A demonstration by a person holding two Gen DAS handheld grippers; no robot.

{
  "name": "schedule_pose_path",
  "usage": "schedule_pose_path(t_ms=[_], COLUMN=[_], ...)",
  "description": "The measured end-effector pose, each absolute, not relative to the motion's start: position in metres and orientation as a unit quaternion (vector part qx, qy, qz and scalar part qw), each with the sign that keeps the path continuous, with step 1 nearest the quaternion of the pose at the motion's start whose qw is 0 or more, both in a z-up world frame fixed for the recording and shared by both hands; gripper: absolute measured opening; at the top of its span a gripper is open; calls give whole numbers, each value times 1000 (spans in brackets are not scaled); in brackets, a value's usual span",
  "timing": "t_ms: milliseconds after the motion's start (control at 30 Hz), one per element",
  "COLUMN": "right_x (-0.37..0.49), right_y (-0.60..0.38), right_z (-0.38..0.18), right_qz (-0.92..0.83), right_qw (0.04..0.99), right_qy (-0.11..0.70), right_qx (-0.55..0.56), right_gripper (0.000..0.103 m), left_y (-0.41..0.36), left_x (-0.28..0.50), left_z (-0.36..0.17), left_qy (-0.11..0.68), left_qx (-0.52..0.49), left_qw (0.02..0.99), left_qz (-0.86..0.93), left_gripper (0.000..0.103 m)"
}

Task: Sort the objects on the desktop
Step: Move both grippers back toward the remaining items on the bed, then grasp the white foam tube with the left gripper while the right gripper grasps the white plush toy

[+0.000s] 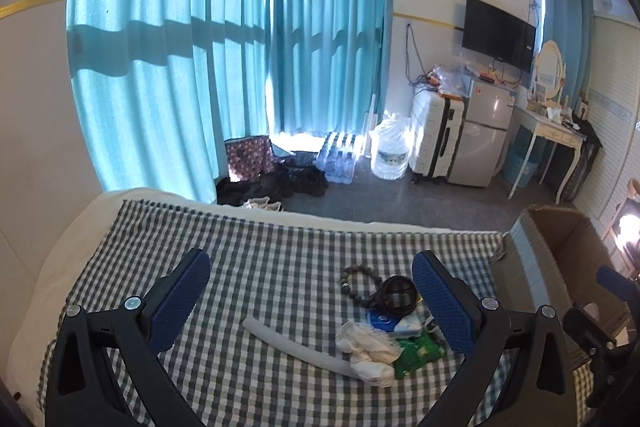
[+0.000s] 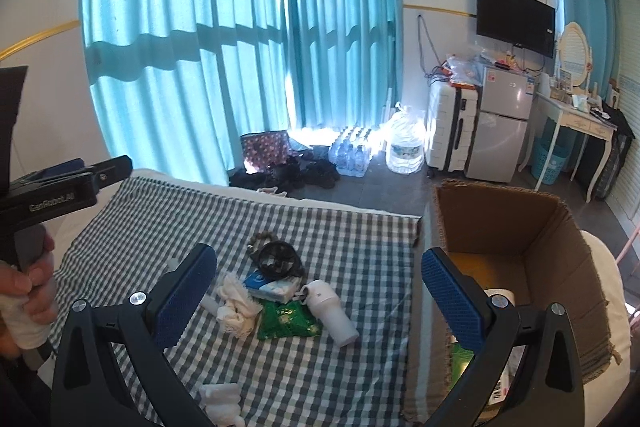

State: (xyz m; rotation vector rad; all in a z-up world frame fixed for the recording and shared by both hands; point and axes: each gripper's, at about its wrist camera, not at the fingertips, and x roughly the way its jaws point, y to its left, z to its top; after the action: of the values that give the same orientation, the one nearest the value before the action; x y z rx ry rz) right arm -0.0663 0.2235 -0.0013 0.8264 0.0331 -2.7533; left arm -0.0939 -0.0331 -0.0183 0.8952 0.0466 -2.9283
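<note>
A pile of small items lies on the checked cloth (image 2: 320, 379): a bead bracelet (image 1: 357, 281), a black round fan (image 2: 277, 259), a blue tissue pack (image 2: 269, 286), a white crumpled cloth (image 2: 235, 309), a green packet (image 2: 288, 321) and a white cup (image 2: 334, 313) on its side. A grey tube (image 1: 294, 345) lies left of the pile. My left gripper (image 1: 312, 311) is open and empty above the cloth, the pile near its right finger. My right gripper (image 2: 320, 301) is open and empty, hovering over the pile. A cardboard box (image 2: 516, 227) stands to the right with some items inside.
Another white cloth (image 2: 218, 401) lies near the front edge. The left gripper's body (image 2: 60, 187) and the hand holding it show at the far left of the right wrist view. Beyond the table are water bottles (image 2: 350, 155), a suitcase (image 2: 450, 131), a fridge (image 2: 502, 131).
</note>
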Motion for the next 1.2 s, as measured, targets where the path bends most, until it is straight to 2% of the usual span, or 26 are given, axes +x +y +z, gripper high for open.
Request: schedule_pose_path(t_ms=[533,900,1200], right_x=[-79,-74,-67], right_y=[196,147,123], right_z=[-54,-108,-144], right_qz=[-922,-879,-849], right_qw=[169,234,255], right_qy=[4,55,99], right_qx=[348,411,452], right_gripper=[103,103,103], left_y=[-60,-64,-61], left_x=[-120,-151,-163], left_z=[-93,-161,-196], left_qy=[-7,-28,-24], left_qx=[371,463,498], left_qw=[49,35,22], left_qz=[-927,-885,-867], left_gripper=[103,103,103])
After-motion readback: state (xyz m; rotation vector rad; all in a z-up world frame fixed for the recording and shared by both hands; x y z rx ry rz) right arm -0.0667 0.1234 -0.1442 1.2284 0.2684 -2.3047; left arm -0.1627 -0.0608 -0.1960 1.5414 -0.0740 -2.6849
